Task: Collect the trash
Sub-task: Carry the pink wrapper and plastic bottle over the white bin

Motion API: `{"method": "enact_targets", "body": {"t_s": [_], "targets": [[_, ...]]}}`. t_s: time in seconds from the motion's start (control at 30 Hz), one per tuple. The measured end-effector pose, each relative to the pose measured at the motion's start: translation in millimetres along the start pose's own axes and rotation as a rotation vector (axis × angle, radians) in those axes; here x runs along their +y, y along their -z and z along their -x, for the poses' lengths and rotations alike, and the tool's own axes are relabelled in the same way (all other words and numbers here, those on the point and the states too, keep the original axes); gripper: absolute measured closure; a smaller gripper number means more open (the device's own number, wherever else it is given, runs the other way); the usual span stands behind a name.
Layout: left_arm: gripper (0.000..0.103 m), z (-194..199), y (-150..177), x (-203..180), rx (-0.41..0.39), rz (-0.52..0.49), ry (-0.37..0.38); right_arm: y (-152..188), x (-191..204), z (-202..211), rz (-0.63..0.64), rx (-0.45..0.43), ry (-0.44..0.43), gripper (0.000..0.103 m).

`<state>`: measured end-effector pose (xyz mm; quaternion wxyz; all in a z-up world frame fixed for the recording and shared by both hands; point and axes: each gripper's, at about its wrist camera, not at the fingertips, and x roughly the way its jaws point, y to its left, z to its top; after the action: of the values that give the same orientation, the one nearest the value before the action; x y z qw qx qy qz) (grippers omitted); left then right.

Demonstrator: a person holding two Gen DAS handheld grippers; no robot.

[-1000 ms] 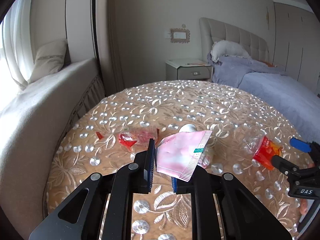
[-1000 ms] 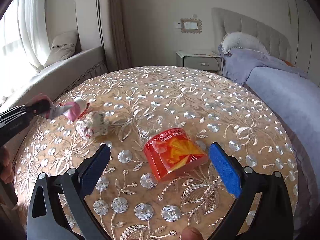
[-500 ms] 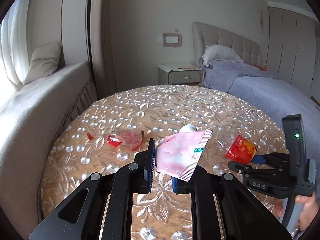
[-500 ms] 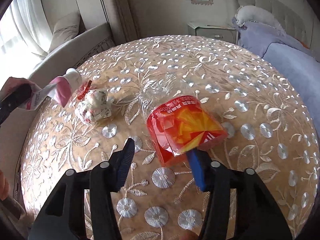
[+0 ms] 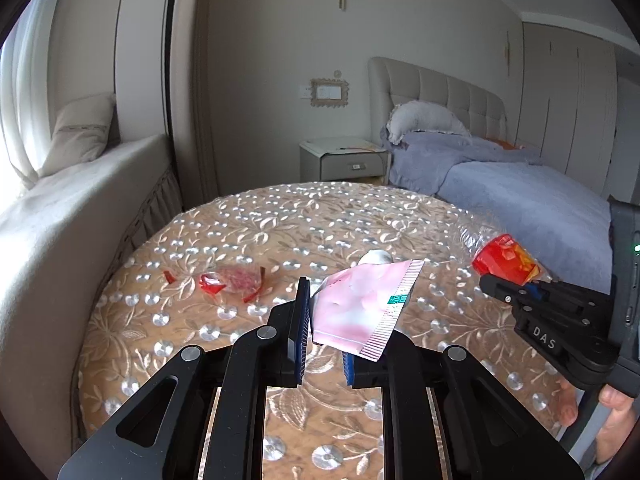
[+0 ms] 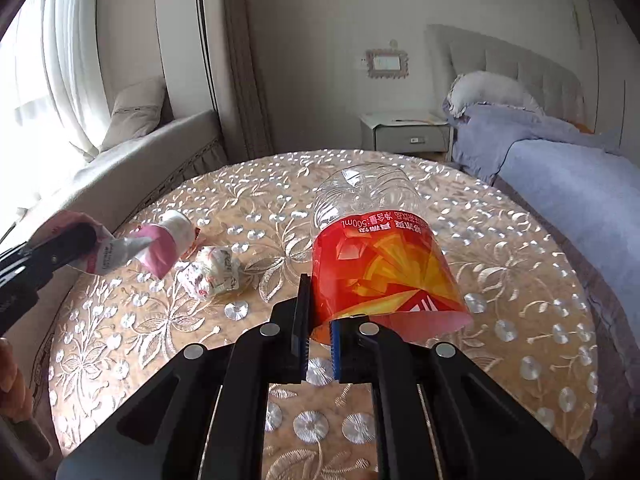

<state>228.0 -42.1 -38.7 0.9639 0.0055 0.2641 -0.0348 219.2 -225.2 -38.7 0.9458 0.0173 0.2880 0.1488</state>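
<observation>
A round bench point(image 5: 320, 216) under a gold floral cloth stood in a pale-walled bedroom. Behind it a grey nightstand point(image 5: 344, 160) sat against the wall beside a bed point(image 5: 520, 192) with a tufted beige headboard point(image 5: 440, 92), a lilac duvet and a white pillow point(image 5: 424, 118). To the left, daylight came through sheer curtains point(image 6: 48, 60) onto a window seat point(image 5: 60, 208) with a cushion point(image 5: 80, 132).
</observation>
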Motion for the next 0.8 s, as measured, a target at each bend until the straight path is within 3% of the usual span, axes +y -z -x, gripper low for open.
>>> {"method": "enact_targets", "body": {"t_s": [0.4, 0.8], "targets": [[0.090, 39.6, 17.9, -97.1, -0.025, -0.099, 0.207, 31.5, -40.3, 116.8, -0.065, -0.126, 0.128, 0.093], [0.090, 62.7, 68.5, -218.2, 0.024, -0.247, 0.449, 113.3, -102.8, 210.5, -0.197, -0.160, 0.353, 0.096]]}}
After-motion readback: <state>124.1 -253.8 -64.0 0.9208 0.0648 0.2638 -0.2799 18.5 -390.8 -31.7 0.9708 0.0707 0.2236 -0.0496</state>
